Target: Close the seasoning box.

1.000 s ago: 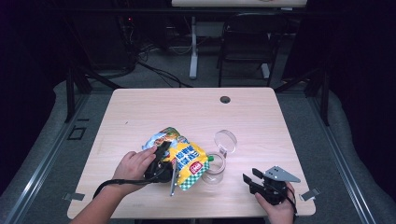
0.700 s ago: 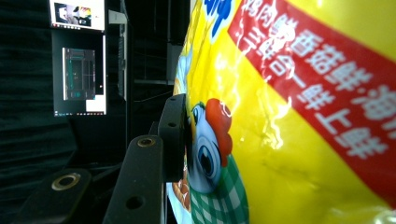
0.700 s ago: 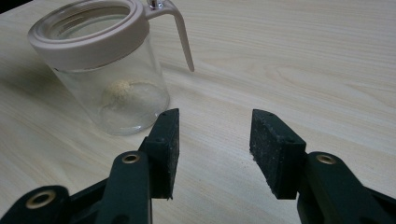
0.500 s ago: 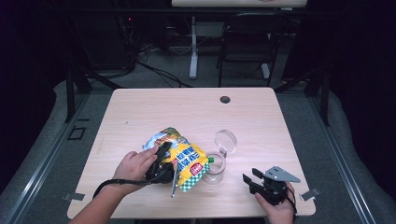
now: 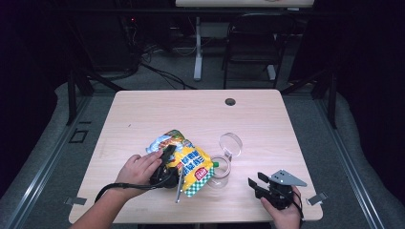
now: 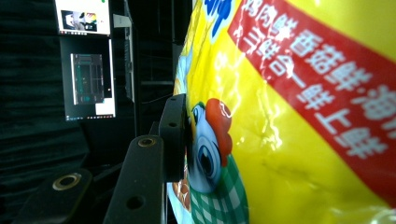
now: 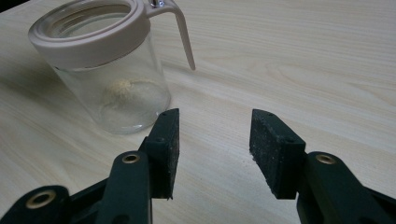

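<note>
Table (image 5: 200, 119): light wood top; a small dark round grommet (image 5: 230, 101) sits near its far edge.
Left gripper (image 5: 165, 169): held in the person's left hand (image 5: 138, 168) at the near-left part of the table. Jaws are clamped on the snack bag (image 5: 188, 160). In the left gripper view one black jaw pad presses flat against the yellow printed film of the bag (image 6: 289, 116).
Snack bag: yellow, with red label and green check print; raised and tilted, its lower end over the mouth of the glass jar (image 5: 220, 171).
Glass jar: clear, with a beige rim and a hinged lid (image 5: 230, 143) swung open; stands near the table's front, just right of the bag. In the right gripper view the jar (image 7: 112, 70) holds a small pale lump at the bottom.
Right gripper (image 5: 255, 183): held in the right hand (image 5: 282, 212) at the near-right corner, resting low by the table. Jaws stand wide apart, gripping nothing (image 7: 212, 140); the jar is near, ahead and to their left.
</note>
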